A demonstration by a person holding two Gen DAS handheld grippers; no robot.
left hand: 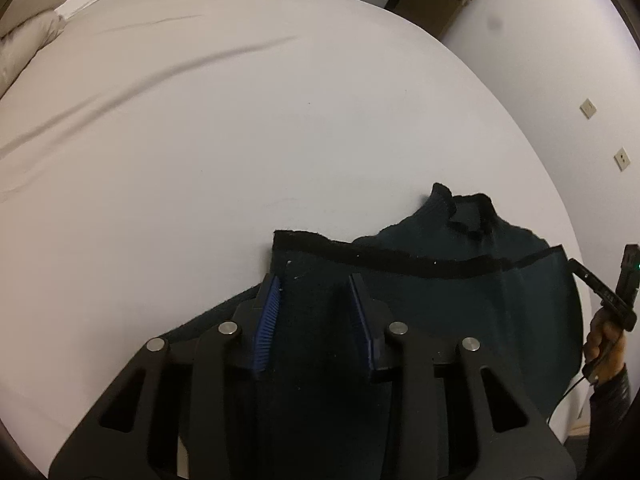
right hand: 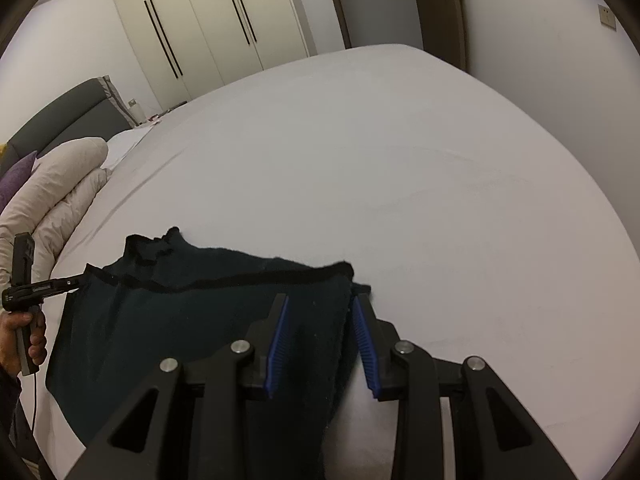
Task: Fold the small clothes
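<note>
Both hand-held grippers (left hand: 316, 292) (right hand: 320, 312) hover over a dark garment (left hand: 460, 300) on the white bed (left hand: 240, 140).

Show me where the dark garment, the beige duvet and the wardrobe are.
dark garment (left hand: 460, 308): left wrist view, middle of its flat body.
beige duvet (right hand: 60, 188): right wrist view, its rolled bulge.
wardrobe (right hand: 208, 20): right wrist view, a door panel.

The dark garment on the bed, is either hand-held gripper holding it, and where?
Neither grips it. The dark garment lies on the bed; the left hand-held gripper and right hand-held gripper stand open over opposite side edges.
</note>
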